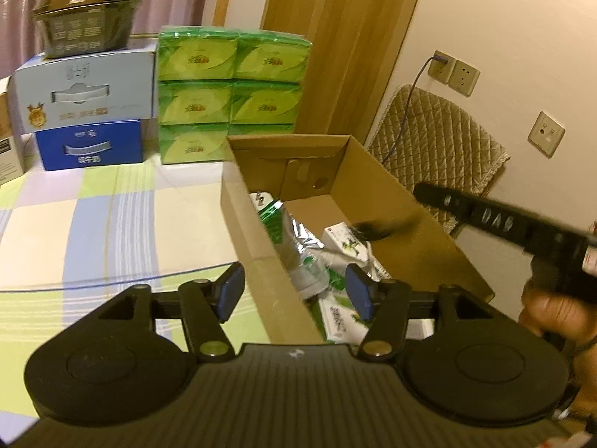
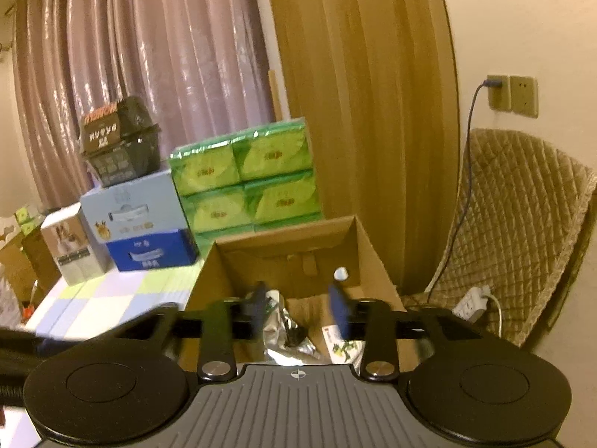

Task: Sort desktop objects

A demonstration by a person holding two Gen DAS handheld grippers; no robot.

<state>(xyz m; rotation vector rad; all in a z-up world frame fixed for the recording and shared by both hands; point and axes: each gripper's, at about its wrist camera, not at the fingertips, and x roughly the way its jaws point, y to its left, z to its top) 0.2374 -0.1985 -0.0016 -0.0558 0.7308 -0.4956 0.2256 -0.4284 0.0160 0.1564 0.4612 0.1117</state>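
Your left gripper (image 1: 294, 291) has its jaws spread wide with nothing between them; the near-left wall of the cardboard box (image 1: 253, 239) stands in the gap, so one jaw hangs over the worktop (image 1: 93, 224) and the other over the box's contents. Your right gripper (image 2: 300, 310) also has its jaws apart and empty, raised above the same cardboard box (image 2: 209, 276).

Between and just beyond your left jaws lie the sorted things: a crumpled foil packet (image 1: 302, 235), a green-and-white carton (image 1: 343, 321) right by the right-hand jaw, and a small white box (image 1: 347, 242) farther in. Only the left view shows your right tool from outside, a blurred black bar crossing above the box's far-right wall, gripped in your hand (image 1: 548, 306).

The right view shows what the left cuts off: the whole quilted chair (image 2: 522, 224) right of the jaws, with a white power strip (image 2: 474, 300) on its seat. Ahead of both jaws stand green tissue packs (image 2: 246, 186).
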